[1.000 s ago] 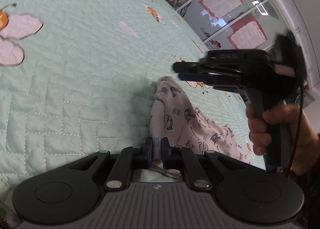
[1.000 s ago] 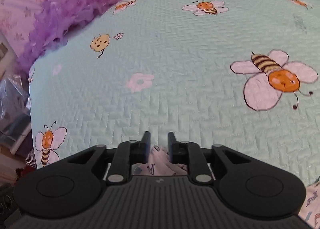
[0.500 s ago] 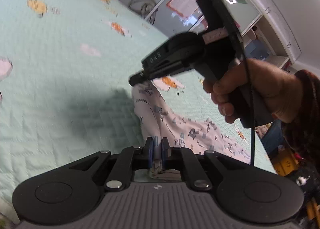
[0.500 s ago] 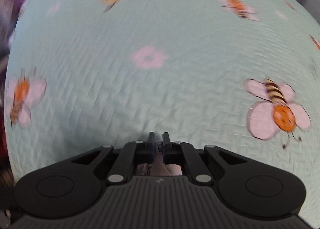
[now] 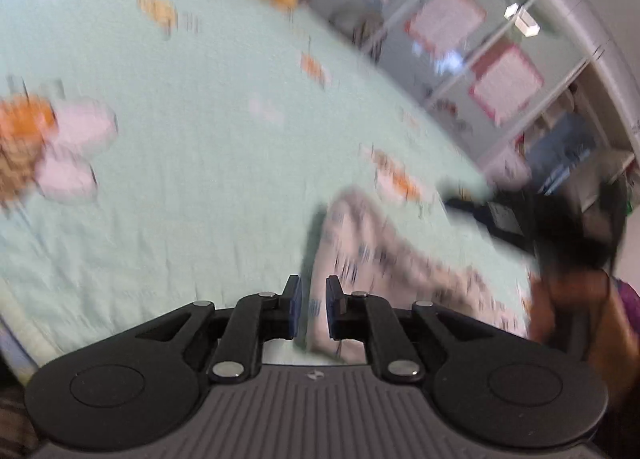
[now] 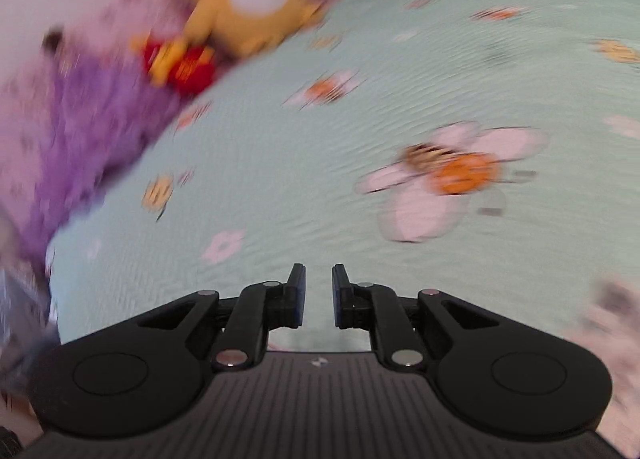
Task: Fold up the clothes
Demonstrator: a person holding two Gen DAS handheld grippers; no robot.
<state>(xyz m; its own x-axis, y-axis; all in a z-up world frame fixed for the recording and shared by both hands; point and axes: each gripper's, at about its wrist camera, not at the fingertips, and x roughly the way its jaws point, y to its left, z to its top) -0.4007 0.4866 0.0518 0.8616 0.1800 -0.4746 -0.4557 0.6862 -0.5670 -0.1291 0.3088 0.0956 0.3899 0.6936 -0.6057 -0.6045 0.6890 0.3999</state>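
Note:
A white garment with dark letter print point(image 5: 384, 255) lies rumpled on the mint bee-pattern quilt point(image 5: 192, 179), blurred by motion. My left gripper point(image 5: 311, 299) is open, its jaws a small gap apart, just above the garment's near edge. My right gripper point(image 6: 318, 291) is open and empty over bare quilt point(image 6: 360, 99); it also shows in the left wrist view point(image 5: 520, 219), held to the right of the garment. A strip of the garment point(image 6: 612, 323) shows at the right edge of the right wrist view.
Yellow and red plush toys point(image 6: 248, 7) and a purple fluffy throw point(image 6: 80, 131) lie at the head of the bed. A glass wall with posters point(image 5: 504, 79) stands beyond the bed's far side.
Both grippers were shut on the garment and have now opened and let it go. The garment has dropped onto the quilt. Both views swing fast and are blurred.

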